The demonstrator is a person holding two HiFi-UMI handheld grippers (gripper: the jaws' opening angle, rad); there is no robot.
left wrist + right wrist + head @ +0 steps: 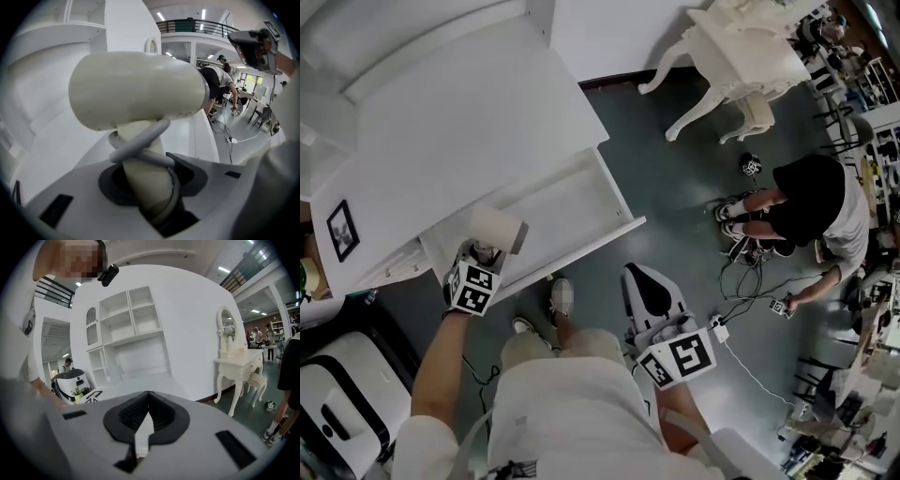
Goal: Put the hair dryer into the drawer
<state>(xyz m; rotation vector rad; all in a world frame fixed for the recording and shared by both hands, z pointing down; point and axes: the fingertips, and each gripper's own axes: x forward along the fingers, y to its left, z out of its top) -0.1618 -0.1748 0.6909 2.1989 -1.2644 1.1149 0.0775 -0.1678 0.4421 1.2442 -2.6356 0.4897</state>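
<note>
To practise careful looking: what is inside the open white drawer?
The drawer shows only a bare white floor. The hair dryer, held in the left claw, covers its left end.

Bright, even light from ceiling strip lights (203,13), soft shadows, strong fisheye bending with dark corners in both gripper views
</note>
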